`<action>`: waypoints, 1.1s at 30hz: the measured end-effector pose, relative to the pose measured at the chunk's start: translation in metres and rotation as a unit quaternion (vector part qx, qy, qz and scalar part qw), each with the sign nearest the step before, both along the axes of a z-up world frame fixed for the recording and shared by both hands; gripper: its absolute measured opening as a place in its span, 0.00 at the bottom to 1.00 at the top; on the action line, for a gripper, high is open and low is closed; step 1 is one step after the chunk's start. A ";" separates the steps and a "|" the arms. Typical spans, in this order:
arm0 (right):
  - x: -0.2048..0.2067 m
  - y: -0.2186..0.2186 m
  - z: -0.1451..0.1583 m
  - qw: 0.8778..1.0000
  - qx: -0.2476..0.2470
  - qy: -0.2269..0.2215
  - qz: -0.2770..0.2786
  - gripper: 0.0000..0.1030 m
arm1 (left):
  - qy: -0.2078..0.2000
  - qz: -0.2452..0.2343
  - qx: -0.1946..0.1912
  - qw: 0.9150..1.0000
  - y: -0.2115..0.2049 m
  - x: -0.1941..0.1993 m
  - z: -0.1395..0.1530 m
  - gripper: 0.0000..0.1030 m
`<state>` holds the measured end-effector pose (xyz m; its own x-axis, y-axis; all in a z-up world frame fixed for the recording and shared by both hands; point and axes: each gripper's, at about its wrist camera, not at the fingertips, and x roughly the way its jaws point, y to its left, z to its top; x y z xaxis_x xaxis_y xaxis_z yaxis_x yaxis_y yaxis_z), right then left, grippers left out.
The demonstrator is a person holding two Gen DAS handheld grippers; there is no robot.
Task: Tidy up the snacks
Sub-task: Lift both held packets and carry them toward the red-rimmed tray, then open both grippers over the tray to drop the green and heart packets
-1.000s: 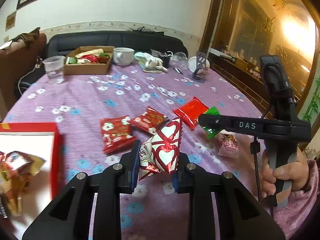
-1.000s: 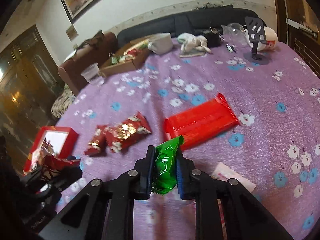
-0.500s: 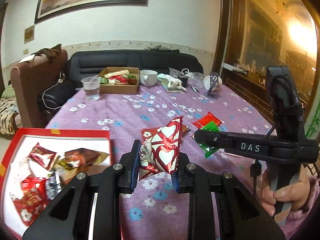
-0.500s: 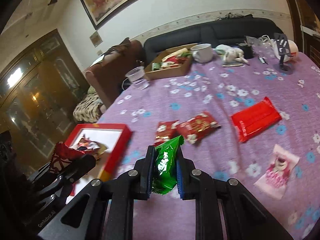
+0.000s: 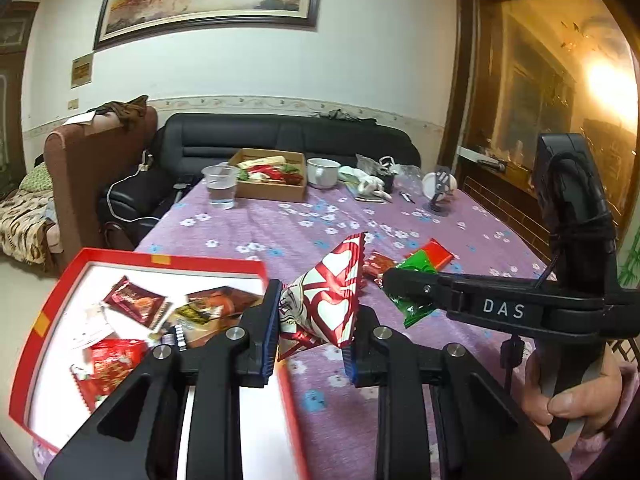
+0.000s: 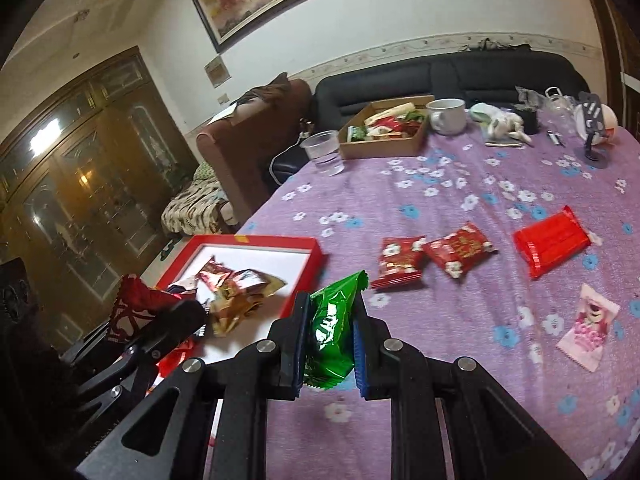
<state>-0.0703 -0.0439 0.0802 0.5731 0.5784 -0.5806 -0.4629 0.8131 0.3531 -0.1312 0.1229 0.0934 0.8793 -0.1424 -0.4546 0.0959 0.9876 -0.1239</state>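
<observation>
My left gripper (image 5: 310, 330) is shut on a red-and-white heart-print snack packet (image 5: 332, 300), held above the right edge of the red tray (image 5: 208, 263). My right gripper (image 6: 326, 344) is shut on a green snack packet (image 6: 332, 332), held above the table just right of the red tray (image 6: 256, 241). The tray holds several snack packets (image 5: 134, 304). The right gripper with its green packet (image 5: 414, 308) shows in the left wrist view. Two red floral packets (image 6: 402, 262), a red flat packet (image 6: 552, 240) and a pink packet (image 6: 588, 326) lie on the purple tablecloth.
At the table's far end stand a cardboard box of snacks (image 6: 384, 132), a plastic cup of water (image 6: 326, 152), a white mug (image 6: 448, 116), a plush toy (image 6: 508, 124) and a phone stand (image 6: 592, 128). A black sofa (image 5: 280, 140) and brown armchair (image 5: 92, 168) lie beyond.
Both grippers have moved left toward the red tray, each still holding its packet. The tray now shows much fuller in both views.
</observation>
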 end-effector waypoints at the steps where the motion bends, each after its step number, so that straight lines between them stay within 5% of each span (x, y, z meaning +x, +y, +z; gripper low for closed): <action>1: -0.001 0.006 -0.001 1.000 0.002 0.001 0.006 0.18 | 0.000 0.006 -0.001 1.000 0.006 -0.002 -0.001 0.23; 16: 0.010 0.128 -0.022 0.993 -0.004 0.039 0.114 0.19 | 0.030 0.150 -0.020 0.988 0.124 -0.009 -0.025 0.23; 27: 0.014 0.191 -0.024 0.987 -0.012 0.029 0.159 0.22 | 0.063 0.183 -0.013 0.981 0.149 -0.003 -0.045 0.25; 29: 0.013 0.190 -0.024 0.987 -0.014 0.024 0.159 0.28 | 0.073 0.190 -0.020 0.979 0.151 0.000 -0.046 0.36; 31: 0.014 0.184 -0.023 0.988 -0.004 0.024 0.154 0.39 | 0.075 0.206 -0.026 0.975 0.152 -0.001 -0.046 0.70; 33: 0.017 0.167 -0.020 0.990 0.013 0.026 0.137 0.57 | 0.059 0.214 -0.021 0.975 0.149 -0.006 -0.043 0.72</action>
<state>-0.0535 0.1228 0.0601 0.3631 0.7227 -0.5881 -0.6457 0.6502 0.4003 -0.1370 0.2715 0.0502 0.8037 0.2062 -0.5581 -0.3420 0.9277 -0.1498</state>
